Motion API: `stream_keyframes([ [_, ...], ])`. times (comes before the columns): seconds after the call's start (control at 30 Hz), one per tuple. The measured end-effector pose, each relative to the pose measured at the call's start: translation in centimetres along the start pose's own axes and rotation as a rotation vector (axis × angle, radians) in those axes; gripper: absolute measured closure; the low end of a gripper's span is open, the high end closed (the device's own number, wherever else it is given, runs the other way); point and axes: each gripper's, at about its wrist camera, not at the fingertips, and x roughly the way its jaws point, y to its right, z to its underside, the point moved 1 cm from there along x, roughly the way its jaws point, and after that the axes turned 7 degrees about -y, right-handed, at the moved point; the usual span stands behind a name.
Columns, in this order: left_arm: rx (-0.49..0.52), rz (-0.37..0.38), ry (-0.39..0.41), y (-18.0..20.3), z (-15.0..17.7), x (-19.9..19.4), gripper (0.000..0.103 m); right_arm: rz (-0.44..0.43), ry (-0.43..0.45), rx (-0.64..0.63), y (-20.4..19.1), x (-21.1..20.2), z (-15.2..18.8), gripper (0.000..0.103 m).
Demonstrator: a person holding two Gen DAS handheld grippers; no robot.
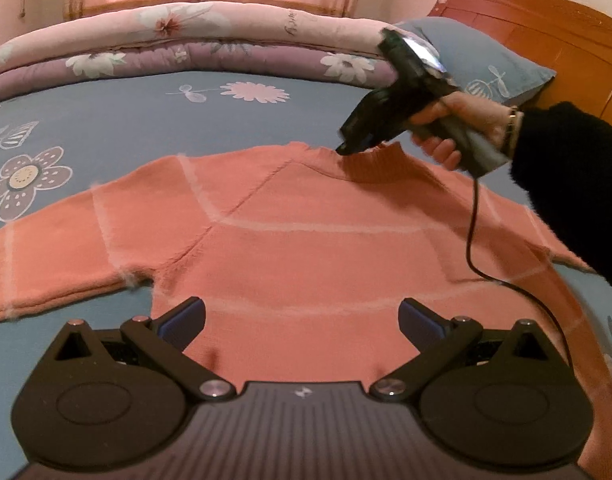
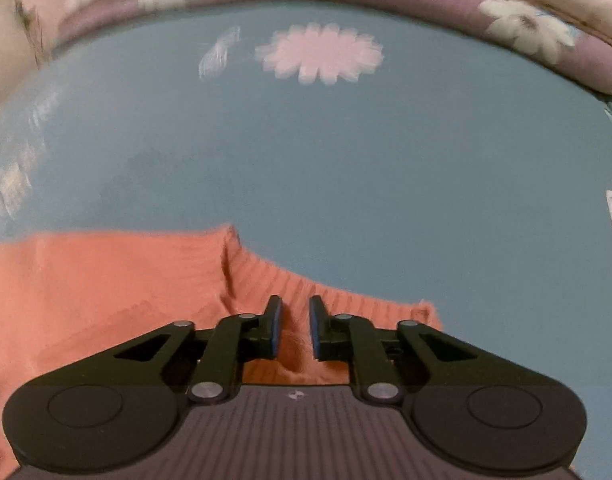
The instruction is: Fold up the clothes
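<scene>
Salmon-pink knit is being shown spread flat on the blue flowered bed sheet [image 1: 266,120]: the sweater [image 1: 306,264] is lying with its body toward the camera, both sleeves extended sideways and the ribbed collar [image 2: 306,292] at the far edge, so no fold is yet being displayed. A rolled quilt [image 1: 186,40] is lying well beyond it and is not being threatened. The left gripper [image 1: 302,320] is being held just above the hem region with its fingers spread wide and nothing between them. The right gripper [image 2: 295,328] is being brought down onto the collar with its fingers nearly closed, a ridge of knit seemingly being pinched between the pads; whether the hold is firm cannot be told, since the view is being blurred by motion. Several risks are being judged from this. If only the upper layer of the collar is being gripped, the layers are likely to be separated and the fold skewed. If the sweater is being lifted by the collar alone, the loose knit is liable to be stretched and the sleeves dragged out of line. The cable [image 1: 472,232] trailing across the right shoulder is liable to be caught under a fold.
</scene>
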Motion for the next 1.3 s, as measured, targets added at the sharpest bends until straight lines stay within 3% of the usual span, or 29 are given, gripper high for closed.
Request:
stream_keyframes([
  [0.1,-0.013,0.004,-0.012,-0.3,0.2,0.2,0.001,0.111,0.074,-0.019,-0.5,0.8,-0.6,0.096],
  [0.13,-0.021,0.006,-0.019,-0.4,0.3,0.3,0.001,0.163,0.100,-0.029,-0.6,1.2,-0.8,0.096],
  [0.2,-0.024,0.002,-0.025,-0.5,0.5,0.3,0.001,0.097,0.093,-0.036,-0.3,1.1,-1.4,0.090],
  [0.27,-0.013,0.015,-0.022,-0.5,0.8,0.2,0.001,-0.044,0.073,-0.079,-0.1,0.1,-1.3,0.068],
  [0.3,-0.009,0.021,-0.024,-0.4,0.9,0.2,0.001,-0.051,0.076,-0.126,-0.2,-0.2,-1.1,0.045],
  [0.33,-0.007,0.024,-0.027,-0.4,0.9,0.3,0.001,-0.042,0.078,-0.177,-0.4,-0.5,-0.9,0.035],
  [0.5,0.002,0.031,-0.035,-0.1,0.7,0.9,0.001,-0.010,0.016,-0.318,-0.1,1.1,-1.0,0.036],
  [0.57,0.015,0.030,-0.042,0.0,0.6,1.0,0.001,-0.012,0.011,-0.327,0.1,1.6,-1.2,0.045],
  [0.6,0.021,0.029,-0.046,0.0,0.6,1.0,0.001,-0.009,0.025,-0.328,0.0,1.6,-1.3,0.079],
  [0.63,0.022,0.027,-0.051,0.0,0.6,1.2,0.001,-0.006,0.039,-0.329,-0.1,1.5,-1.4,0.098],
  [0.87,0.005,0.033,-0.070,0.1,0.5,2.0,0.001,0.001,0.129,-0.299,-0.4,1.5,-2.1,0.098],
  [1.07,0.012,0.033,-0.072,0.3,0.8,1.9,0.001,0.006,0.116,-0.235,0.9,1.1,-2.5,0.093],
  [1.1,0.012,0.030,-0.071,0.3,0.8,1.8,0.001,-0.007,0.118,-0.244,1.3,0.4,-2.4,0.085],
  [1.13,0.012,0.031,-0.068,0.2,0.9,1.8,0.001,-0.020,0.121,-0.257,1.7,-0.2,-2.2,0.068],
  [1.2,0.010,0.033,-0.065,0.1,0.9,1.8,0.001,-0.017,0.105,-0.274,2.5,-0.9,-1.7,0.051],
  [1.3,0.008,0.035,-0.061,0.0,1.1,1.7,0.001,0.016,0.059,-0.286,4.0,-1.0,-0.9,0.051],
])
